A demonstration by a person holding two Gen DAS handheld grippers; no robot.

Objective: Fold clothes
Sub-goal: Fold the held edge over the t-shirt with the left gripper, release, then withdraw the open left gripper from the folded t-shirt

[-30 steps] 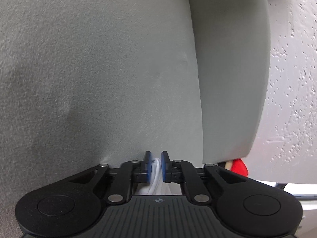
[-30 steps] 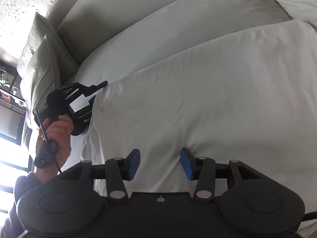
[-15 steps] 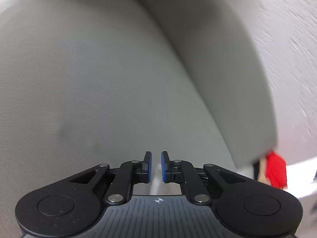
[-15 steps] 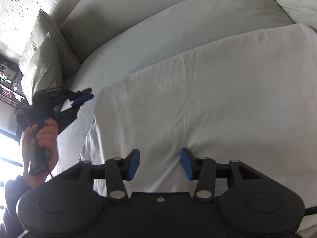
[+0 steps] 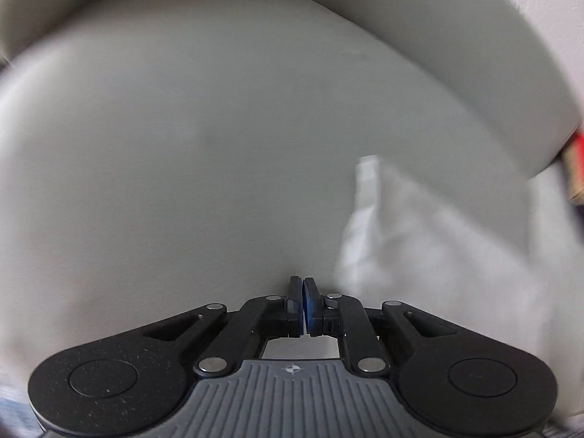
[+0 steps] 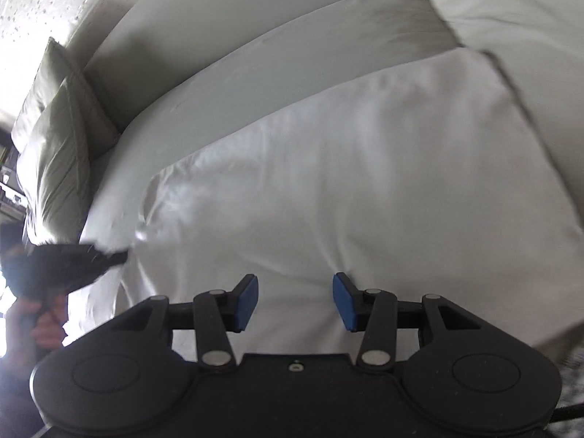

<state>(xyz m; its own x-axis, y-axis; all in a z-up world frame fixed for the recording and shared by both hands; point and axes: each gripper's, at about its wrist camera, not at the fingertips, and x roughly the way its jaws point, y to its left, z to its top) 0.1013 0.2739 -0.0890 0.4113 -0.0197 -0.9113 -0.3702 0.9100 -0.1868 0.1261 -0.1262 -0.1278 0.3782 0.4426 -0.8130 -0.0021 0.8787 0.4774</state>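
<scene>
A white garment lies spread flat on the pale sofa seat. My right gripper hovers over its near edge, open, with only cloth showing below the gap. My left gripper is a dark blur at the garment's left edge, held by a hand. In the left wrist view the left gripper points down at the grey cushion. Its jaws are opening from a thin slit, with nothing between them. The garment lies blurred to its right.
Two pale throw pillows lean at the sofa's left end. The sofa back runs along the top, with a textured white wall behind it. Something red shows past the cushion's right edge.
The left gripper let go of the white cloth it pinched, then lifted and swung off the garment's edge. The right gripper slid a little along the garment, still open.
</scene>
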